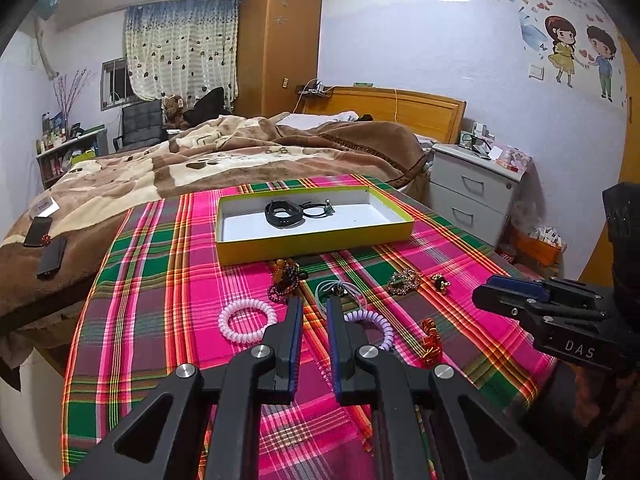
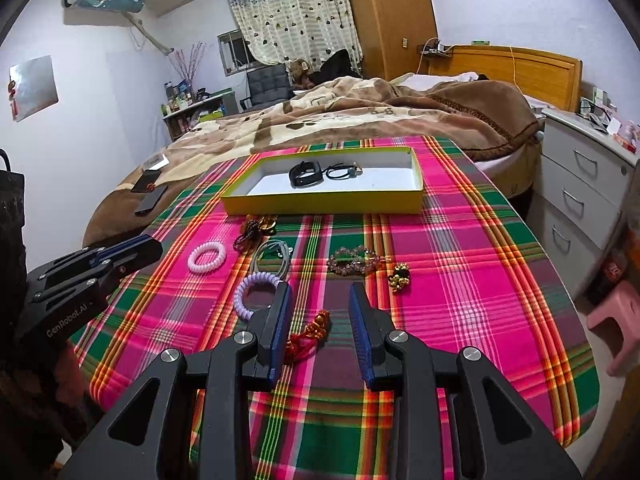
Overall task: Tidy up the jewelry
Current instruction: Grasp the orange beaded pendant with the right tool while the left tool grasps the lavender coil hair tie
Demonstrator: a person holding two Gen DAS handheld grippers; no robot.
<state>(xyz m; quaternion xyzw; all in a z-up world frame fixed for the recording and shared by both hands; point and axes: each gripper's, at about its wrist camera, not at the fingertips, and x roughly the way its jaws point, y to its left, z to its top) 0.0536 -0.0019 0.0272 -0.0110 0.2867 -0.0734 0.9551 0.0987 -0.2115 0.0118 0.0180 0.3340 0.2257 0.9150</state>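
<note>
A yellow box (image 1: 316, 246) (image 2: 320, 204) at the far end of the plaid cloth holds a black wristband (image 2: 306, 174) and a black hair tie (image 2: 340, 171). Loose on the cloth lie a pink spiral tie (image 1: 228, 322), a purple spiral tie (image 2: 244, 300), dark beads (image 1: 285, 278), a crystal clip (image 2: 352, 260), gold bells (image 2: 399, 276) and a red knot ornament (image 2: 312, 334). My left gripper (image 1: 314, 306) hovers between the two spiral ties, a narrow gap between its jaws, holding nothing. My right gripper (image 2: 320, 292) is open above the red knot without touching it.
The plaid table (image 2: 480, 280) butts against a bed with a brown blanket (image 1: 200, 160). Two phones (image 1: 48, 248) lie on the blanket at the left. A grey nightstand (image 2: 580, 184) and a pink stool (image 2: 616, 312) stand to the right.
</note>
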